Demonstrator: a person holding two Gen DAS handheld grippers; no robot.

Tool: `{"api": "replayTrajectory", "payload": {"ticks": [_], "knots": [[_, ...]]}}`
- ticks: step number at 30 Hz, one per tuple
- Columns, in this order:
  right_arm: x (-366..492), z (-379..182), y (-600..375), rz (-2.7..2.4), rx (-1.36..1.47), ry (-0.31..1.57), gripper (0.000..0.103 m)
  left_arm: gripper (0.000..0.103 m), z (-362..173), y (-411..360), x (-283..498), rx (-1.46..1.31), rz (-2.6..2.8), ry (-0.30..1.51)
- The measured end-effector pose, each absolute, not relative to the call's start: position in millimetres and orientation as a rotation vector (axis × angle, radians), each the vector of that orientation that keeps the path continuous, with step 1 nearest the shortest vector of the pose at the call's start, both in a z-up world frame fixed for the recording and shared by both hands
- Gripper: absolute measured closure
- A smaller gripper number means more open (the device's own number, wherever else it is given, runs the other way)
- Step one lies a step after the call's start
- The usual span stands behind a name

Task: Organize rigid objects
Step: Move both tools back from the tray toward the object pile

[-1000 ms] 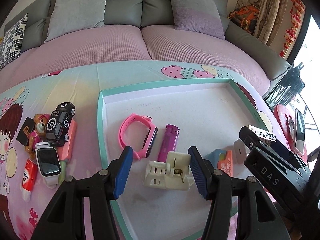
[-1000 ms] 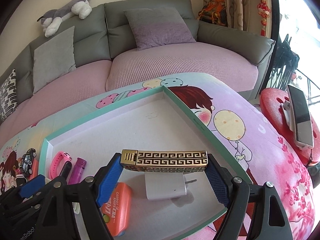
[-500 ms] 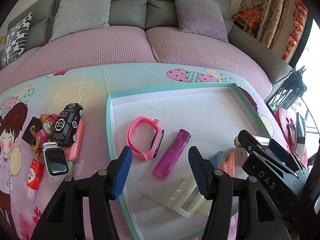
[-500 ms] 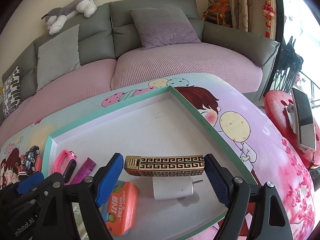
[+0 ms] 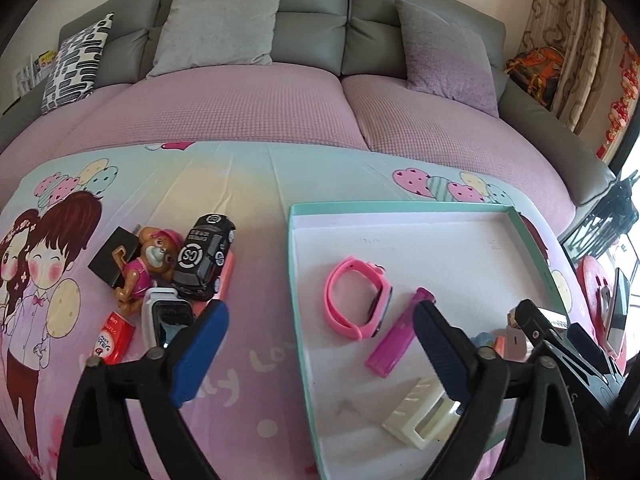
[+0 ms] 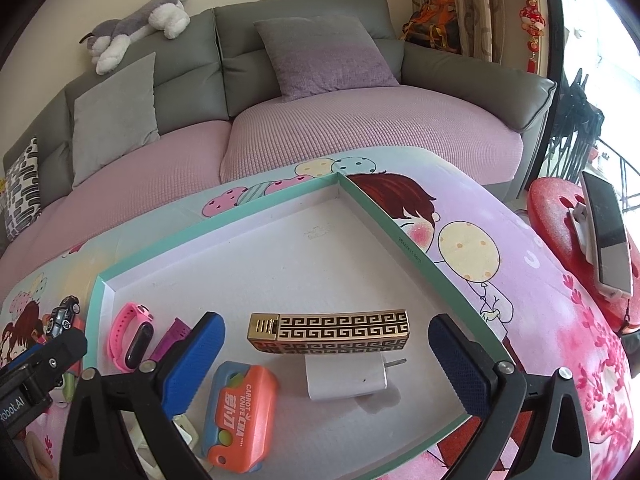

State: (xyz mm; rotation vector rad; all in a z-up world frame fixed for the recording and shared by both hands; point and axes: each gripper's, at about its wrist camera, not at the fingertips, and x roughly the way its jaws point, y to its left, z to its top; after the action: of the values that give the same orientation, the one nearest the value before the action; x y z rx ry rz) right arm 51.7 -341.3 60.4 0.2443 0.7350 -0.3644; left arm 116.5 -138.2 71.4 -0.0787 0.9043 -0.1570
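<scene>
A teal-rimmed white tray lies on the cartoon cloth. In it lie a pink watch, a purple lighter, a cream plastic clip, an orange carrot knife, a white charger and a gold patterned bar. My left gripper is open and empty over the tray's left rim. My right gripper is open, with the gold bar resting free on the charger between its fingers.
Left of the tray lie a black toy car, a dog figure, a white smartwatch, a red tube and a black card. A sofa stands behind. A red stool holds a phone.
My left gripper let go of the cream clip and drew back to the left; the clip now lies in the tray. My right gripper opened and the gold bar now rests on the charger.
</scene>
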Motion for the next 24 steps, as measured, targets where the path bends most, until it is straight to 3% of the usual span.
{"api": "replayTrajectory", "payload": {"ticks": [13, 24], "knots": [[55.6, 63.0, -326.7, -0.319, 0.231, 0.737, 0.000, 0.005, 58.4, -92.4, 124.6, -0.152, 0.009, 0.951], [54.5, 86.4, -288.6, -0.241, 0.170, 0.662, 0.000, 0.005, 85.5, -37.6, 112.3, -0.182, 0.136, 0.876]]}}
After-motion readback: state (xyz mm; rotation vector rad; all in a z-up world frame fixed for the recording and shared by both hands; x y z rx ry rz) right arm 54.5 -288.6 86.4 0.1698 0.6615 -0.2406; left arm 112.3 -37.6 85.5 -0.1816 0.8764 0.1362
